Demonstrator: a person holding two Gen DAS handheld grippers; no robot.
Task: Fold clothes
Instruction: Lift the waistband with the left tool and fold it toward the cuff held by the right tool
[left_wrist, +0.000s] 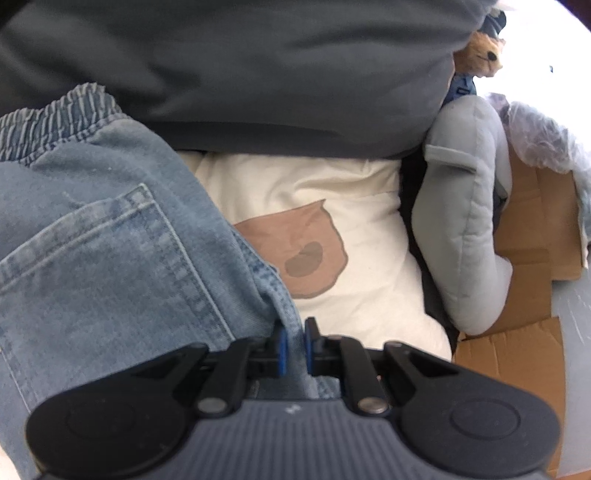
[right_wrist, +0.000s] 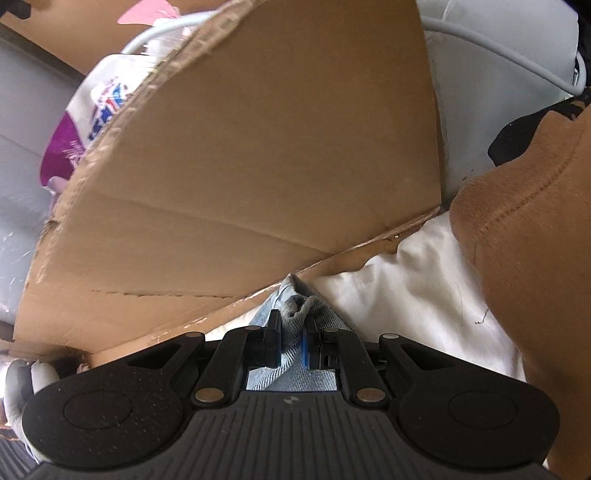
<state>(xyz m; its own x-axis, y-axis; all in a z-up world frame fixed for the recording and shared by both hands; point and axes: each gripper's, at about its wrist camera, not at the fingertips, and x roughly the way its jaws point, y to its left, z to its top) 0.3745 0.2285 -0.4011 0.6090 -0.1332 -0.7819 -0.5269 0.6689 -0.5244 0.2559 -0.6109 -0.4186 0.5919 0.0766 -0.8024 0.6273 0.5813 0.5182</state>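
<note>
Light blue jeans with an elastic waistband and a back pocket fill the left of the left wrist view. My left gripper is shut on a fold of the jeans' edge. In the right wrist view my right gripper is shut on a bunched bit of the same denim, close to a cardboard flap. The jeans lie over a cream cushion with a brown bear print.
A dark grey cushion lies behind the jeans. A grey plush toy and a small brown teddy sit at right beside cardboard. A large cardboard box flap and a tan plush crowd the right gripper.
</note>
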